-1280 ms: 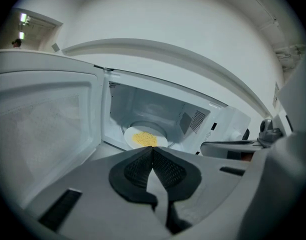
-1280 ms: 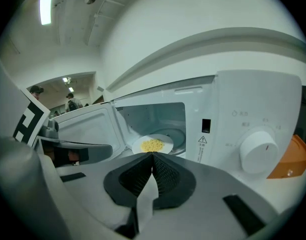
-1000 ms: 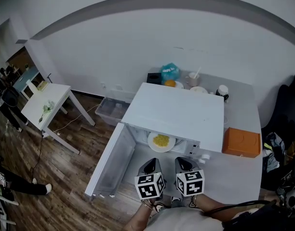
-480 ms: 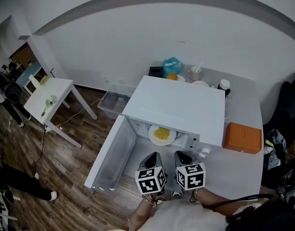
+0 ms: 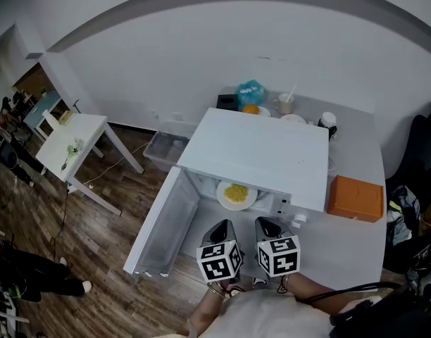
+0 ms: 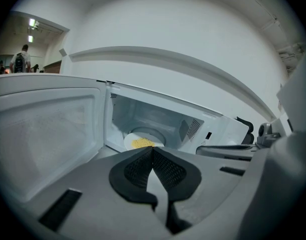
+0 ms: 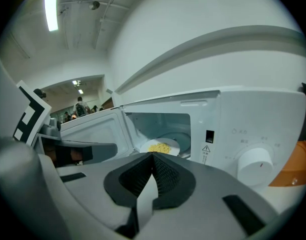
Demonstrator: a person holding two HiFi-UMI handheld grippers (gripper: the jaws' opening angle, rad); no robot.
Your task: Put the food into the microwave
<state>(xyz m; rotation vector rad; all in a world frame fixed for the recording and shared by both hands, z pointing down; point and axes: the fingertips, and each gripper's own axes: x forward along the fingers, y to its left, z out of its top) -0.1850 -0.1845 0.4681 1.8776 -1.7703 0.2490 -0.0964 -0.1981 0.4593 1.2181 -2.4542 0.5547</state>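
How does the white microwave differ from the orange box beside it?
The white microwave is far larger than the flat orange box. The microwave's door stands open, a plate of yellow food inside; the box looks shut. Both sit on the grey counter.

A gray table [image 5: 349, 252] stands against the white wall. A big white microwave [image 5: 261, 157] sits on it. An orange box [image 5: 354, 198] lies just to the right of the microwave. Behind the microwave, near the wall, stand a black box [image 5: 227, 103], a blue bag [image 5: 250, 92], a cup [image 5: 286, 105] with a stick in it, a white dish [image 5: 294, 120] and a small jar [image 5: 328, 124] with a white lid.
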